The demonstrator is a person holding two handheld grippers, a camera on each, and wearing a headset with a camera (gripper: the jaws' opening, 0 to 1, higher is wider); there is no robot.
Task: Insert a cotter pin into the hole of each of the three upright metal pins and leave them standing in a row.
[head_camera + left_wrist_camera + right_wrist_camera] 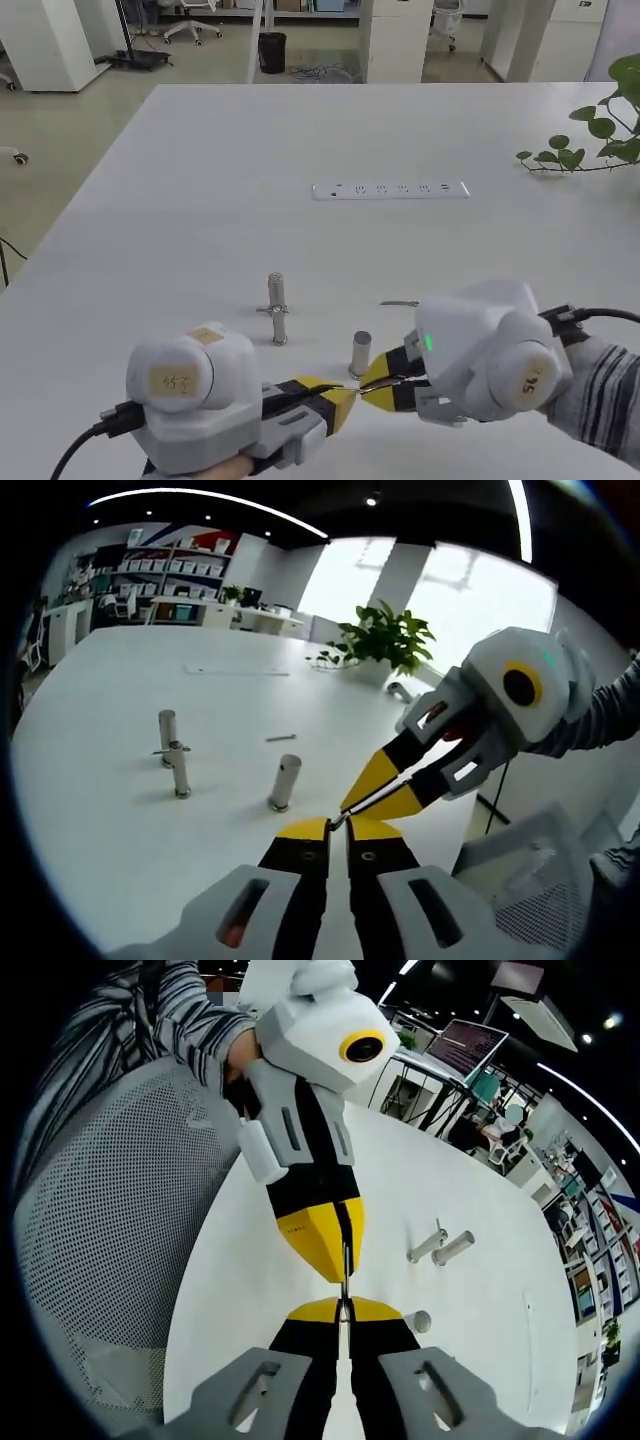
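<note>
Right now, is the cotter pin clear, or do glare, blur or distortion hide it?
Head view: even light, no glare, cotter pin tiny between the jaw tips. Left gripper view: bright windows, fisheye-bent table, pin thin but visible. Right gripper view: pin clearest, dark against white table.

Nothing can be read for certain. A yellow sticker (176, 381) on the back of the left gripper (350, 393) carries illegible scribbles. Orange marks (530, 380) on the back of the right gripper (366, 384) are blurred.
</note>
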